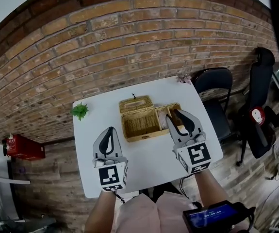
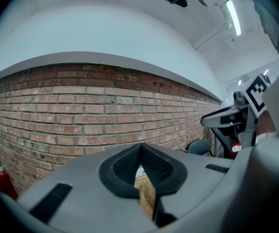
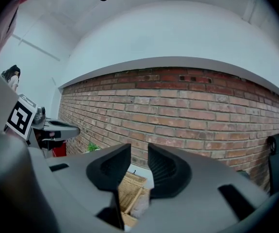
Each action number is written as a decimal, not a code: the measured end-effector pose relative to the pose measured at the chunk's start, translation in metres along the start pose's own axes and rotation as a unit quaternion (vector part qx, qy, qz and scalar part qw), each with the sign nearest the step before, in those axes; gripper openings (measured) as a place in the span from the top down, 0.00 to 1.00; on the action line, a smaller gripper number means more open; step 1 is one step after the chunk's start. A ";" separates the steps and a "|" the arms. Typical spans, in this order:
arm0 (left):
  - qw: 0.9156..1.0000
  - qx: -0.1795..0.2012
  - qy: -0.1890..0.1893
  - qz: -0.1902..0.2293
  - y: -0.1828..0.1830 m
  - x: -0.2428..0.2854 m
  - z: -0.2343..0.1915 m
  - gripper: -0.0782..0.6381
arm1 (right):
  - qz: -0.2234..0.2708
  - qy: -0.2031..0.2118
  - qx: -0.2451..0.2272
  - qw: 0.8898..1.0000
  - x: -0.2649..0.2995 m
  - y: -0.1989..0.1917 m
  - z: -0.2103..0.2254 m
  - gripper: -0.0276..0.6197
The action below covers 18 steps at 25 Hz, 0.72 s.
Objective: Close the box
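Note:
A wicker box (image 1: 140, 122) stands open on the white table (image 1: 144, 164). One lid flap (image 1: 136, 104) is tipped back toward the wall and another flap (image 1: 174, 107) lies out to the right. My right gripper (image 1: 173, 114) hovers over the box's right side near that flap, jaws open with nothing between them. In the right gripper view, the gripper (image 3: 139, 152) shows a clear gap with the box (image 3: 129, 191) below it. My left gripper (image 1: 110, 129) sits left of the box, apart from it, jaws shut and empty. In its own view its tips (image 2: 140, 147) meet, with wicker (image 2: 147, 193) behind.
A small green plant (image 1: 80, 111) stands at the table's back left corner and a pink item (image 1: 183, 77) at the back right. A brick wall runs behind. Black chairs (image 1: 212, 81) stand to the right and a red extinguisher (image 1: 23, 147) to the left.

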<state>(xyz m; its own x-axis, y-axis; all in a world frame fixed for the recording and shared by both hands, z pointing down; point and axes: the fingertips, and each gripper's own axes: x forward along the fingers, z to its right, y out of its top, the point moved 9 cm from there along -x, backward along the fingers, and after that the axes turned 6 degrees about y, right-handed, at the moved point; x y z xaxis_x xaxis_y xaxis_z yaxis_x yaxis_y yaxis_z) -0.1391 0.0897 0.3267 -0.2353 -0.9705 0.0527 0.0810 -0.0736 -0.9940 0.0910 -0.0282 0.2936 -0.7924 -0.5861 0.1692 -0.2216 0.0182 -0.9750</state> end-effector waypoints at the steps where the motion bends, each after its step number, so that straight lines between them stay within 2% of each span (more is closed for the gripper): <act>1: 1.000 0.001 0.002 -0.001 -0.001 0.007 -0.001 0.88 | -0.002 0.003 0.000 1.000 0.006 -0.001 0.005 0.78; 18: 0.997 0.068 0.033 -0.001 -0.002 0.138 -0.035 0.88 | -0.008 0.048 -0.049 0.998 0.122 0.024 0.090 0.78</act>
<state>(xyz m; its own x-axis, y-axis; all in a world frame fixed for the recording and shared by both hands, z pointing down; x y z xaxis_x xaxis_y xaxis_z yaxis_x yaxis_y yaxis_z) -0.2053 -0.0365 0.3324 -0.2976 -0.9537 0.0442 0.2103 -0.1106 -0.9714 0.0406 -0.1722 0.2781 -0.8376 -0.5074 0.2023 -0.2854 0.0907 -0.9541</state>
